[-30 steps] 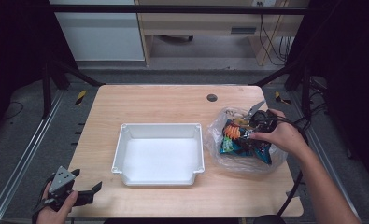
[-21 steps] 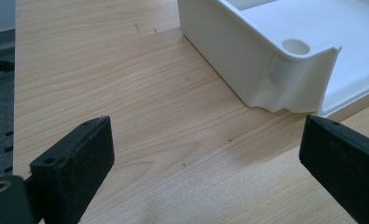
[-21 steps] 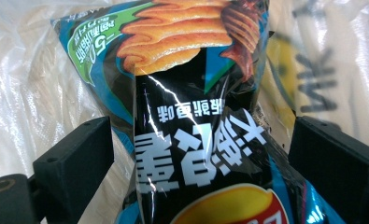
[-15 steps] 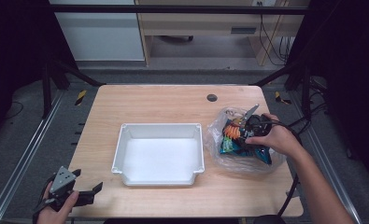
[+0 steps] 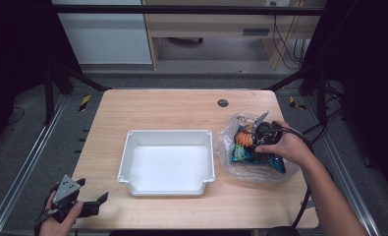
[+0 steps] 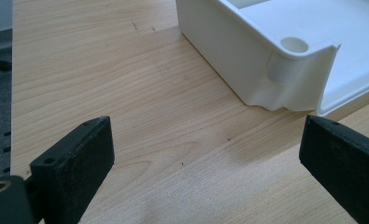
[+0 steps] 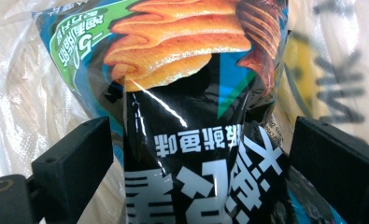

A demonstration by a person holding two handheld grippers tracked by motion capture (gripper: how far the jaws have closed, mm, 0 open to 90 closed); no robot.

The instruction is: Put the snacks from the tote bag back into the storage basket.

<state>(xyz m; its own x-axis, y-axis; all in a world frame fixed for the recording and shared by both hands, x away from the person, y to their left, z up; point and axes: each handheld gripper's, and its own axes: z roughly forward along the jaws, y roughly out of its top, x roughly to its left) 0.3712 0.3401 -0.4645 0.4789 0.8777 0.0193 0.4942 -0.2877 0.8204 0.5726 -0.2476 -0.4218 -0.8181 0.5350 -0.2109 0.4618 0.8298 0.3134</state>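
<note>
A black, blue and orange chip bag [image 5: 244, 151] lies inside a clear plastic bag [image 5: 260, 173] at the table's right. My right gripper [image 5: 251, 139] reaches into the plastic bag from the right, held by a hand. In the right gripper view its jaws stand wide apart on either side of the chip bag [image 7: 196, 112], and the right gripper [image 7: 201, 163] is open, not pinching it. My left gripper [image 5: 90, 192] rests open at the front left corner of the table. In its own view the left gripper [image 6: 205, 154] has nothing between its jaws.
A white plastic tray [image 5: 167, 133] sits in the middle of the table, and its near corner [image 6: 285, 60] shows ahead of the left jaws. A dark round hole [image 5: 223, 103] marks the far tabletop. Bare wood lies left of the tray.
The right hand and its gripper have shifted slightly left and down, deeper into the plastic bag over the chip bag. The left gripper has not moved.
</note>
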